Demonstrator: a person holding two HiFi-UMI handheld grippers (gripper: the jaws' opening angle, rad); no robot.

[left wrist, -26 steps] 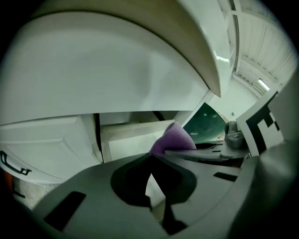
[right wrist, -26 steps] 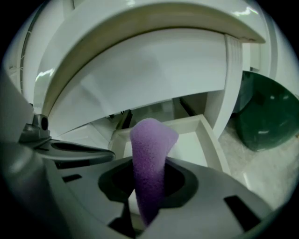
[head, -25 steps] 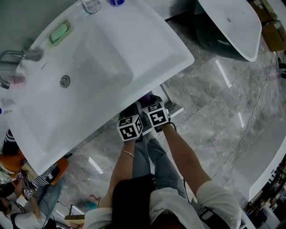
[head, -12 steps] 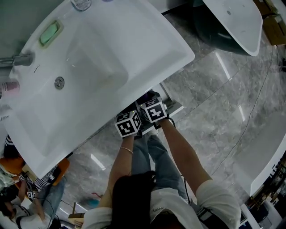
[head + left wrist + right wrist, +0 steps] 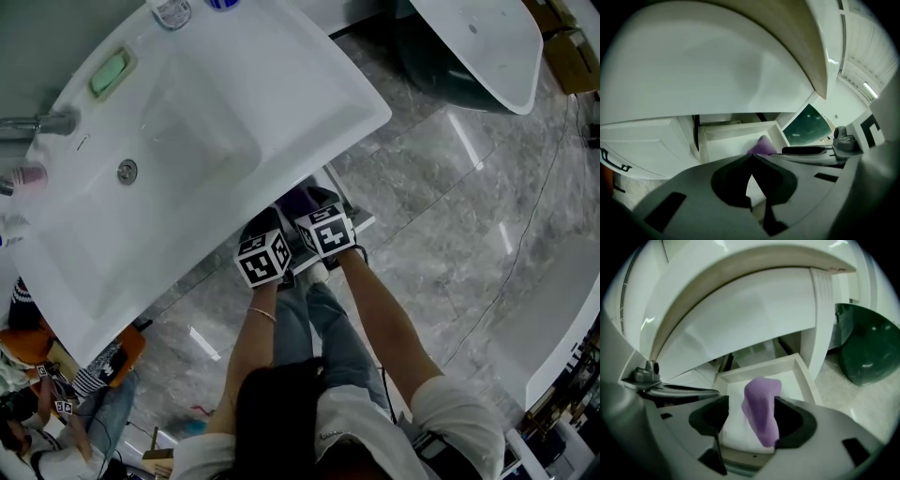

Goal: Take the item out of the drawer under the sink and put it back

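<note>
Under the white sink [image 5: 216, 122] a white drawer [image 5: 759, 369] stands pulled out. A soft purple item [image 5: 761, 408] rests in it, upright and leaning. My right gripper [image 5: 753, 422] has just been opening its jaws. The purple item is still between them: it leans on the right jaw, and the left jaw stands apart from it. My left gripper [image 5: 751, 155] is shut on nothing, just left of the right one, pointing down at the drawer [image 5: 736, 136]. From above, both grippers [image 5: 258, 232] [image 5: 322, 202] sit at the sink's front edge with the purple item [image 5: 300, 199] beside them.
A tap [image 5: 42, 124], a green soap [image 5: 108, 72] and a glass [image 5: 171, 11] stand on the sink. A dark-sided white tub [image 5: 478, 52] stands to the right on the grey marble floor [image 5: 450, 234]. The person's legs are directly below the grippers. Other people sit at lower left.
Both grippers stay at the drawer under the sink's front edge. A little more of the purple item shows next to the right gripper.
</note>
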